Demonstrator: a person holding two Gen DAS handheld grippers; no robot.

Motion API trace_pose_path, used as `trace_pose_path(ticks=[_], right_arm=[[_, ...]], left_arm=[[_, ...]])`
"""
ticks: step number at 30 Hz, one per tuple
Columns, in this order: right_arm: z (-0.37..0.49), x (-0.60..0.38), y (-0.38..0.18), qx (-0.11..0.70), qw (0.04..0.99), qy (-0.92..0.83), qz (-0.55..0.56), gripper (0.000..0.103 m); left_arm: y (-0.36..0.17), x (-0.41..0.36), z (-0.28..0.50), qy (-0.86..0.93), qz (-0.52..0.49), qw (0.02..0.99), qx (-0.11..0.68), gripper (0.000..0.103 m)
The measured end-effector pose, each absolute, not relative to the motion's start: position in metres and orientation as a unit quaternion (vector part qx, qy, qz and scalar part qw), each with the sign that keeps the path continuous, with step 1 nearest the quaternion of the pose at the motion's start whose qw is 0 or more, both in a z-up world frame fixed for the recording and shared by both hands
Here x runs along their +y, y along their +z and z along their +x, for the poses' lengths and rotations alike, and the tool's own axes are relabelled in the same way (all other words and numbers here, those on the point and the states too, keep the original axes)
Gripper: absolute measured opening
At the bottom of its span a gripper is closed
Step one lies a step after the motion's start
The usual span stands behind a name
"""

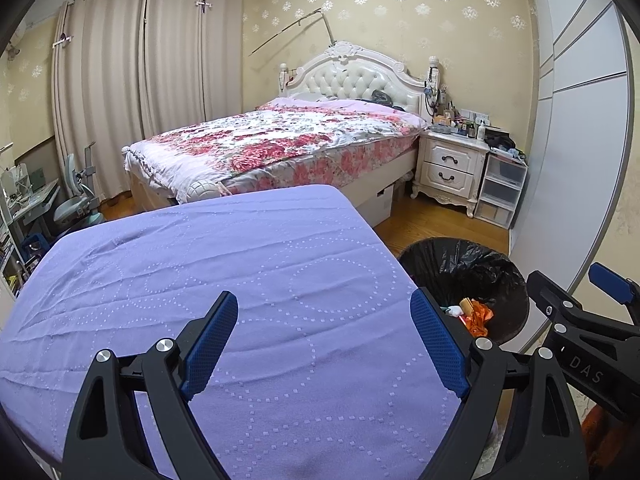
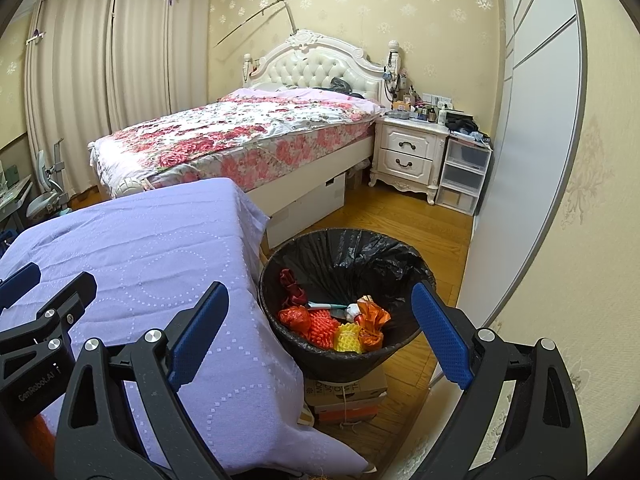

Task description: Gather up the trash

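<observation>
The trash, a heap of crumpled orange and red wrappers, orange and yellow foam fruit netting and a white wad [image 2: 340, 326], lay at the bottom of the round bin lined with a black plastic bag [image 2: 348, 248], which stood on a stack of flat cardboard boxes [image 2: 346, 394] just beside the tabletop's corner. That perch looked like the main hazard: a knock from a hand-held gripper or a tug on the hanging cloth could tip the bin off the boxes and spill it. The loose liner could also snag on a finger that reached inside.

The right hand-held gripper [image 2: 320, 338] hung over the gap between tabletop and bin, jaws spread wide and holding nothing. The left hand-held gripper [image 1: 324, 342] hovered above the cloth, likewise wide open and empty.

The tabletop, covered in a lavender cloth with dotted white circles [image 1: 240, 280], showed no litter, so the job looked nearly or fully done.

Beyond stood a bed with a pink floral quilt [image 1: 280, 140], a white nightstand [image 1: 450, 168], beige curtains [image 1: 140, 80] and a wooden floor [image 2: 400, 216].
</observation>
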State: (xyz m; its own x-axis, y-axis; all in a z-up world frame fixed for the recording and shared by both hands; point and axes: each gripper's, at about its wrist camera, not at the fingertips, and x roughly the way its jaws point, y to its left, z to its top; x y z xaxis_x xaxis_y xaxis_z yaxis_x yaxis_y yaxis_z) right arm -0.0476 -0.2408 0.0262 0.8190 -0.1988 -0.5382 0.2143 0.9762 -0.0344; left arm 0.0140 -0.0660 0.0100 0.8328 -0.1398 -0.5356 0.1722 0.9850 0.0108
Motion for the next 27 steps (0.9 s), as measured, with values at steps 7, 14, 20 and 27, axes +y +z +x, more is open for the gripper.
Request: trace_pose_path(ticks=[7,14,20,27], right_arm=[[-0.046,-0.239,0.027,0.281,0.954,-0.107,0.013,0.091],[-0.045,-0.236,0.026,0.281,0.954,-0.105,0.011,0.091],[-0.042,-0.230,0.026,0.281,0.955,-0.099,0.007,0.091],[-0.032,-0.209,0.021,0.287,0.955,-0.073,-0.004,0.091]], left_arm=[[0.008,-0.063,0.016,-0.076,0.029,0.957,0.279,0.085],[0.008,-0.059,0.014,-0.067,0.026,0.961,0.268,0.085],[0.009,-0.056,0.014,-0.056,0.035,0.963,0.260,0.085],[0.004,-0.033,0.026,-0.034,0.019,0.959,0.281,0.085]])
